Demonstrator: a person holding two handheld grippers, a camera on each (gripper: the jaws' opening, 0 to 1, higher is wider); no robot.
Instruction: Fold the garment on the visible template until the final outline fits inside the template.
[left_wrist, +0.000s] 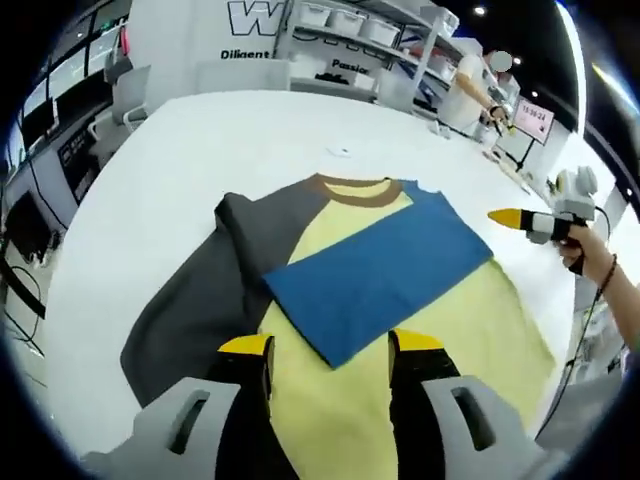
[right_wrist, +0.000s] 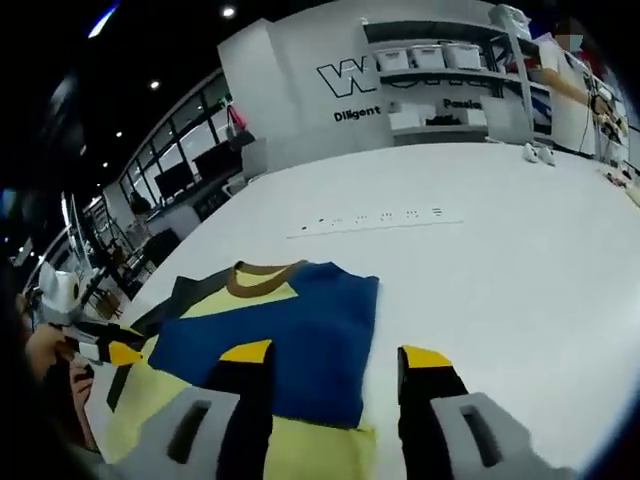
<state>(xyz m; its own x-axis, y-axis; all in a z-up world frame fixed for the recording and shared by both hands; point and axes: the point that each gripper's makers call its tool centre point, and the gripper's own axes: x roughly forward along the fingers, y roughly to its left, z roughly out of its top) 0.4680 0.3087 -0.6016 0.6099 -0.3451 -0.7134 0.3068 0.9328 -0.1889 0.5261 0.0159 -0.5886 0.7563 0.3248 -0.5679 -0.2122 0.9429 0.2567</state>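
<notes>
Where shelves (right_wrist: 440, 70) stand, "Diligent" on wall (right_wrist: 300, 90), beyond garment (right_wrist: 270, 330).

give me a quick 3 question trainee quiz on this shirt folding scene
1. True or false: the blue sleeve lies folded across the yellow body of the shirt.
2. What colour is the collar? A) brown B) red C) white
3. Fill in: the left tongs hang over the shirt with jaws ____, gripping nothing.

Key
1. True. The blue panel lies diagonally over the yellow front, while the grey sleeve is spread out on the white table.
2. A, brown.
3. Open. The right tongs are open too, empty above the shirt's edge.
</notes>
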